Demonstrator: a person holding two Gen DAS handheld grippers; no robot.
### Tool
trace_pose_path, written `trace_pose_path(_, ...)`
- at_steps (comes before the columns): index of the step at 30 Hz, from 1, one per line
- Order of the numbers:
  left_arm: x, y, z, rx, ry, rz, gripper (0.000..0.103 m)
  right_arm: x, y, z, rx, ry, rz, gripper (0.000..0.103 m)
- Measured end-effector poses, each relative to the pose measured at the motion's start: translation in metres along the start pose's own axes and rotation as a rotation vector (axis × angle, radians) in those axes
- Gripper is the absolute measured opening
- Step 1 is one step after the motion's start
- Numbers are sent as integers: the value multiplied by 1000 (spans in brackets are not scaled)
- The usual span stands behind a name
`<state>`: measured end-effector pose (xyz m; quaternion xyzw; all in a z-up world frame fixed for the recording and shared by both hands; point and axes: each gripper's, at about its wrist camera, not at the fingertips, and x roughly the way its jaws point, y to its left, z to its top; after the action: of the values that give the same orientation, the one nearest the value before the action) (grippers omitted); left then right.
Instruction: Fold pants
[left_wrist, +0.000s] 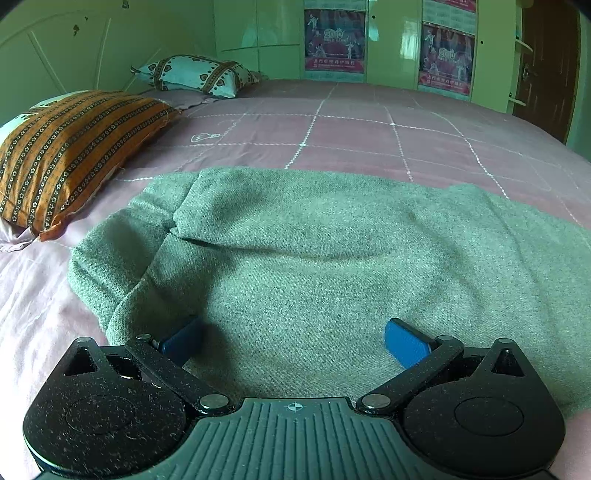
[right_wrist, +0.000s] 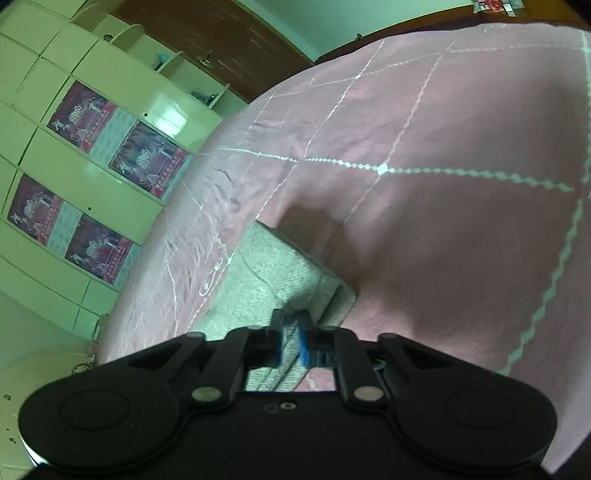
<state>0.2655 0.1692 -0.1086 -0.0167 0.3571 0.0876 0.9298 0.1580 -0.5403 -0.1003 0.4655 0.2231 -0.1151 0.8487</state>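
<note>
Grey-green woollen pants (left_wrist: 314, 251) lie spread on the pink bed, with a fold line running across the middle and the waist end at the left. My left gripper (left_wrist: 293, 341) is open, low over the near part of the pants, its blue pads on either side of the cloth and holding nothing. In the right wrist view my right gripper (right_wrist: 291, 341) is shut on the edge of the pants (right_wrist: 273, 284), lifted a little above the sheet. The rest of the garment is hidden behind the gripper body.
A pink checked bed sheet (left_wrist: 369, 129) covers the bed. An orange striped pillow (left_wrist: 70, 147) lies at the left and a white patterned pillow (left_wrist: 199, 75) at the back. Green wardrobes with posters (left_wrist: 334, 40) stand behind; a brown door (left_wrist: 546, 70) is at right.
</note>
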Motion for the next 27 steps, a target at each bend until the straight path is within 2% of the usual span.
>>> trace_pose_path(7, 1, 0, 0, -2, 0, -2, 103, 9, -7, -8, 59, 44, -7, 21)
trace_pose_path(10, 1, 0, 0, -2, 0, -2, 103, 18, -13, -10, 105, 39, -4, 18)
trace_pose_path(11, 1, 0, 0, -2, 0, -2, 103, 20, -12, -9, 101, 34, -14, 10)
trace_pose_path(12, 1, 0, 0, -2, 0, -2, 103, 22, -8, -9, 82, 34, -35, 0)
trace_pose_path(13, 0, 0, 0, -2, -1, -2, 103, 22, 0, -8, 37, 40, -37, 0)
trace_pose_path(14, 0, 0, 0, -2, -1, -2, 103, 15, 16, -6, -32, 5, -24, 0)
trace_pose_path(17, 1, 0, 0, -1, 0, -1, 103, -33, 76, -7, -289, -167, 176, 0)
trace_pose_path(19, 1, 1, 0, 0, -1, -1, 103, -48, 88, -11, -350, -216, 240, 0)
trace_pose_path(21, 1, 1, 0, -1, -1, -2, 103, -35, 64, -9, -284, -175, 171, 0)
trace_pose_path(23, 1, 1, 0, -2, -1, -4, 103, -5, 18, -6, -110, -21, 24, 0)
trace_pose_path(24, 1, 1, 0, -3, -1, -5, 103, 0, -2, -10, -48, 4, 10, 0)
trace_pose_path(25, 1, 1, 0, -3, -1, -4, 103, -1, -11, -12, -30, -1, 31, 0)
trace_pose_path(27, 1, 1, 0, 0, -1, -2, 103, -3, -13, -15, -30, -3, 33, 0)
